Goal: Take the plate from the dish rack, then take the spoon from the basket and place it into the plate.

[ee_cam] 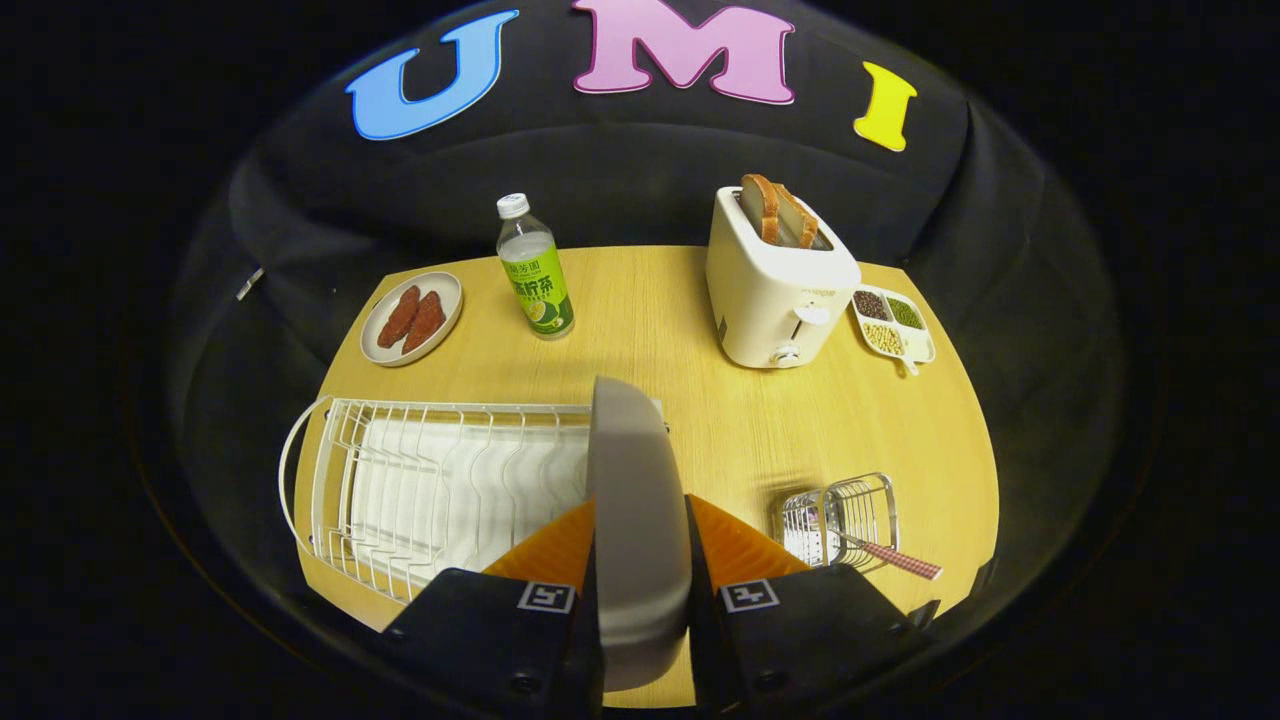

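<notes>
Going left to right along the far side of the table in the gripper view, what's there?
Small round plate with two reddish-brown pieces → clear plastic bottle with green label → cream toaster holding bread slices → white divided dish of beans. Nearer, the gripper grips the grey plate edge-on.

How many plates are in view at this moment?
2. A grey plate is clamped edge-on between the gripper fingers, beside the dish rack; a small plate holding meat slices sits left of the bottle.
</notes>
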